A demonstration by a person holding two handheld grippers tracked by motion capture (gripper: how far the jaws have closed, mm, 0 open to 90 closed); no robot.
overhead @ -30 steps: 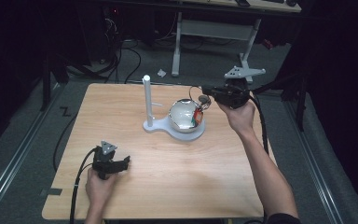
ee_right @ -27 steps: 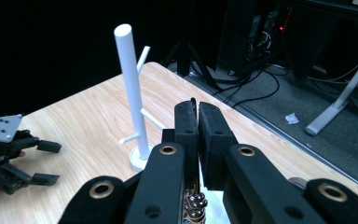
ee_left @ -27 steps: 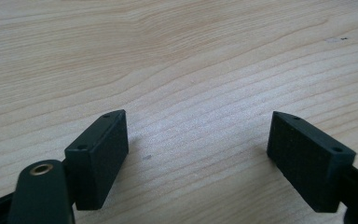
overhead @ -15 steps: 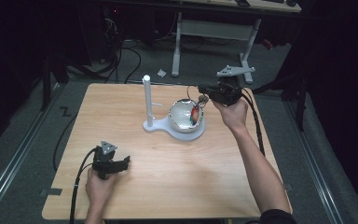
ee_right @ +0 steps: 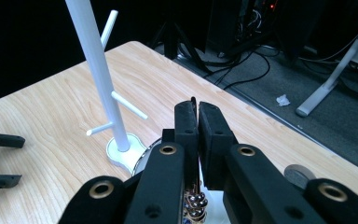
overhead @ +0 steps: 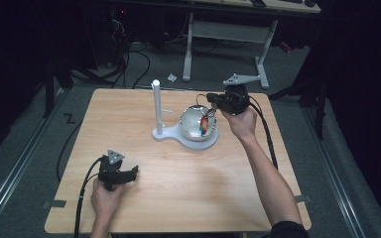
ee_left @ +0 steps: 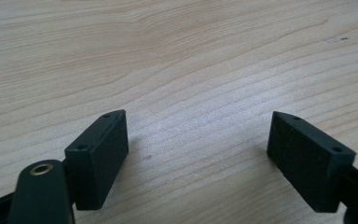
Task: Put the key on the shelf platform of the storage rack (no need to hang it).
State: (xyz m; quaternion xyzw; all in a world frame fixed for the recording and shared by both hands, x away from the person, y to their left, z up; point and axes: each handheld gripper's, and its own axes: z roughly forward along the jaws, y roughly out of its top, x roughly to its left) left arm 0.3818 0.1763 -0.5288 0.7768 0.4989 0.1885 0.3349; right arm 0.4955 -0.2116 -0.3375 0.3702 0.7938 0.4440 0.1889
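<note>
The desk (overhead: 144, 208) is big and made of light wood. A white stand (overhead: 157, 106) with a tall pole and small pegs sits near the middle, toward the far edge. Its flat base holds a shiny round bowl (overhead: 194, 124) with something colourful inside. The right tool (overhead: 209, 102) is just above the bowl's far rim, jaws squeezed shut on a thin dark wire (ee_right: 193, 103). The left tool (overhead: 131, 173) rests near the desk's near-left corner, jaws wide open and holding nothing. The wire is thin, so it could slip out, or a pull could tip the bowl.
</note>
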